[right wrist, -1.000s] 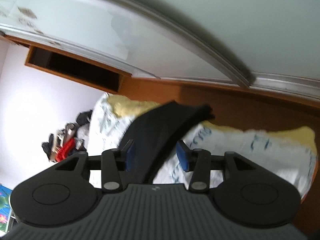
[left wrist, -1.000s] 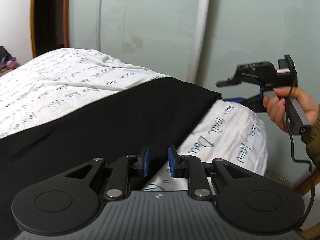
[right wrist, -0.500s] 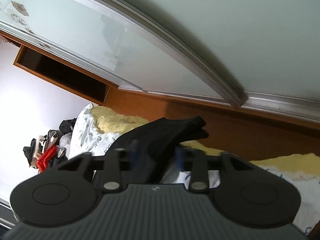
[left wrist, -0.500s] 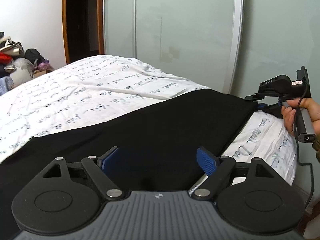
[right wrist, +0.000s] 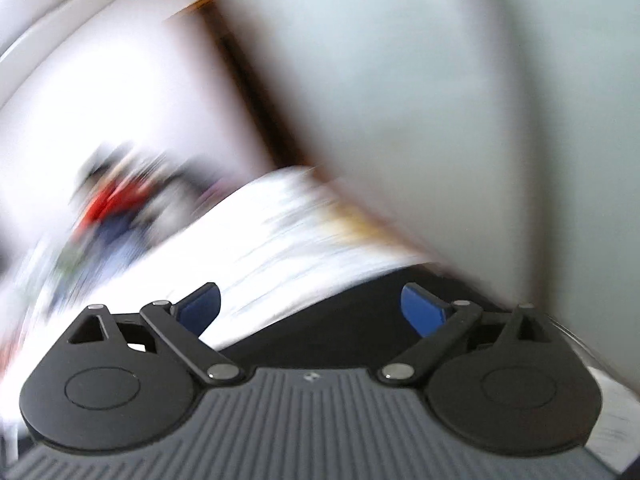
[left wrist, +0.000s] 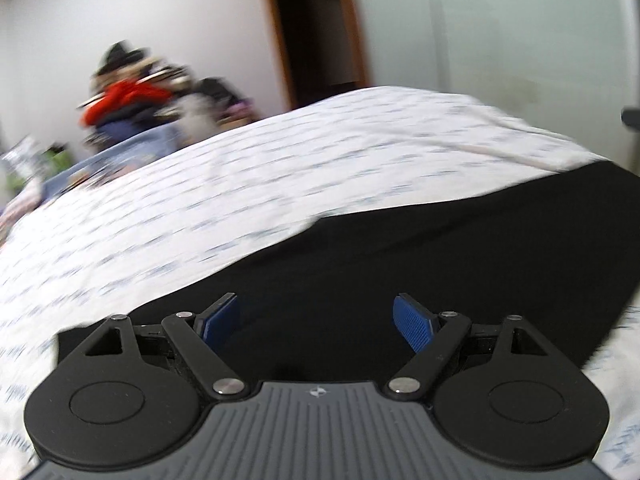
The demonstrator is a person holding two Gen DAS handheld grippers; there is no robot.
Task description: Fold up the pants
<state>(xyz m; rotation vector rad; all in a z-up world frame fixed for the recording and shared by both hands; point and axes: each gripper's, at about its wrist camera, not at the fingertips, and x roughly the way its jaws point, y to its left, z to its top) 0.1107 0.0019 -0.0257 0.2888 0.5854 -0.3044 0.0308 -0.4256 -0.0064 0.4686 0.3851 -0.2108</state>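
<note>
Looking at black pants (left wrist: pixel 460 256) spread flat across the printed white bed (left wrist: pixel 240 192), left hand-held gripper (left wrist: pixel 316 320) hovering over them with blue pads (left wrist: pixel 412 322) wide apart, blurry clothes pile (left wrist: pixel 132 100) behind.

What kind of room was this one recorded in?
Most likely a home bedroom. A bed with a white printed sheet fills the view, with the black pants spread on it. Behind are a blurred heap of clothes against the wall, a wood-framed doorway and pale panels like sliding wardrobe doors.
</note>
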